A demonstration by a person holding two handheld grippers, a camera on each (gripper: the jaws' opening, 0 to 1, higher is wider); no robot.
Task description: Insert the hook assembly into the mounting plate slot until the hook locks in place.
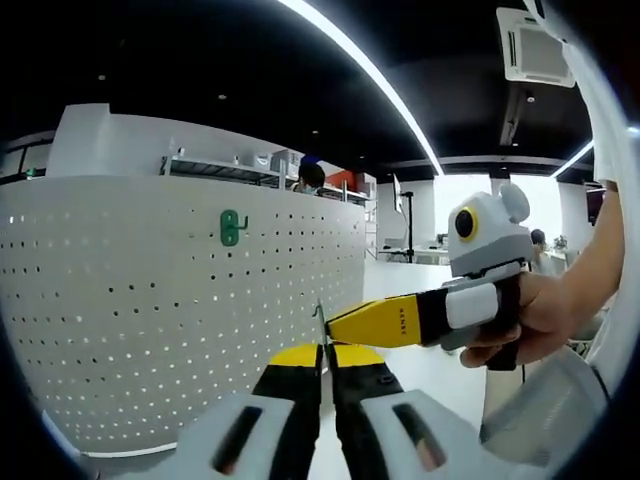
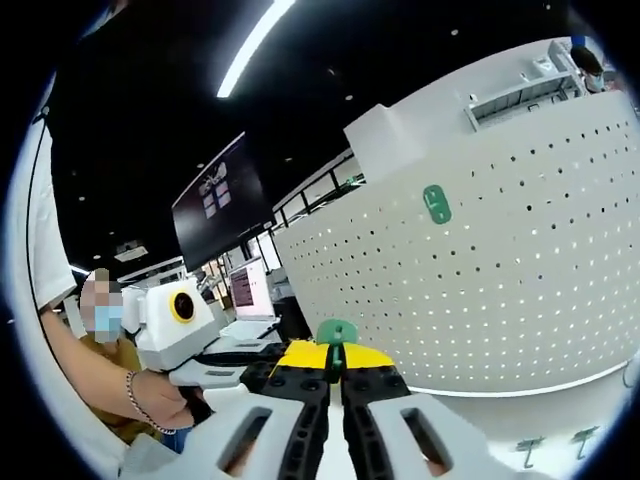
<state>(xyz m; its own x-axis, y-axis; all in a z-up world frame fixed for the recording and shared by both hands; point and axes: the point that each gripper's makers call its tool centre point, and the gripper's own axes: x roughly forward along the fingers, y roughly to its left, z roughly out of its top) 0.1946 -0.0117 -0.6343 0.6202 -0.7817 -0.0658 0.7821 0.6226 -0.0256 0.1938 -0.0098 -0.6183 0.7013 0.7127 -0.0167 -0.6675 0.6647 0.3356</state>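
White pegboard [image 1: 180,300] with green hook [image 1: 232,227]

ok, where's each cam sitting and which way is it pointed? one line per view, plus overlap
Left gripper view: rides the left hand-held gripper, facing the white pegboard with a green hook mounted; the right hand-held gripper and the person's hand enter from the right.
Right gripper view: rides the right hand-held gripper, which pinches a green hook piece, facing the pegboard from its other side; the left hand-held gripper and hand show at left.
Shared: pegboard, mounted hook.
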